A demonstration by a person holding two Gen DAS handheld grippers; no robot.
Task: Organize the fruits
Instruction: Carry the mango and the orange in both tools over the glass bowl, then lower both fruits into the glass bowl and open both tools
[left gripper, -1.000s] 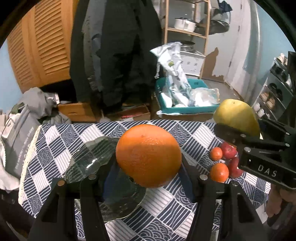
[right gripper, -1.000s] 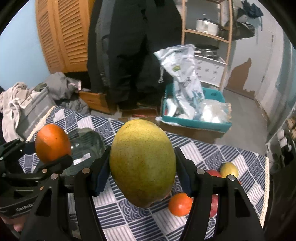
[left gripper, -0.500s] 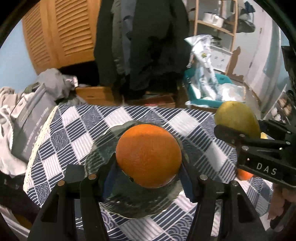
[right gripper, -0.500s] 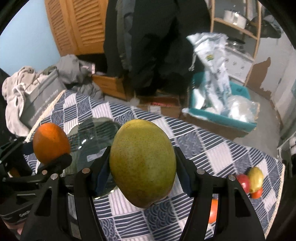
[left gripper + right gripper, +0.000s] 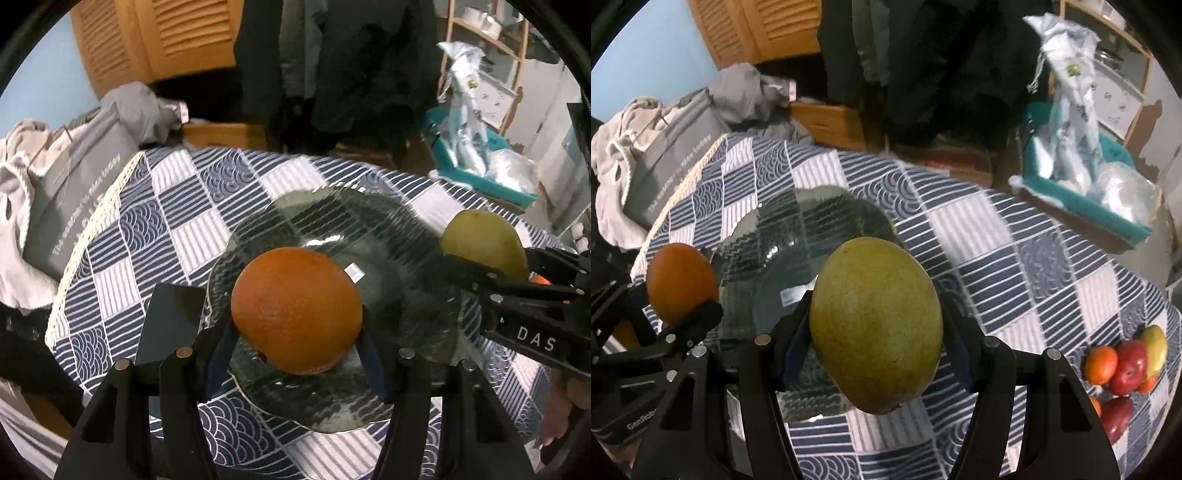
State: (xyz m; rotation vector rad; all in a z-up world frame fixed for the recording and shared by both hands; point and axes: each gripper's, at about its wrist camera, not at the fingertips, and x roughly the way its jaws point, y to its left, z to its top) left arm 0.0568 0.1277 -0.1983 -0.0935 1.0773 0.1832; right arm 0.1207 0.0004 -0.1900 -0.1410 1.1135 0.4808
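My left gripper (image 5: 295, 343) is shut on an orange (image 5: 297, 310) and holds it over the near part of a clear glass plate (image 5: 369, 229) on the checked tablecloth. My right gripper (image 5: 875, 350) is shut on a green-yellow mango (image 5: 875, 325), held above the plate's right edge (image 5: 812, 221). The mango (image 5: 484, 243) and right gripper show at the right of the left wrist view; the orange (image 5: 681, 280) shows at the left of the right wrist view.
A pile of small fruits (image 5: 1126, 365), red, orange and yellow-green, lies at the table's right. A grey bag and clothes (image 5: 66, 177) lie past the left edge. A teal bin with plastic bags (image 5: 1086, 173) stands on the floor behind the table.
Both grippers have moved left and tilted down toward the glass plate, with the orange and mango still held. The plate now fills the middle of the left wrist view.
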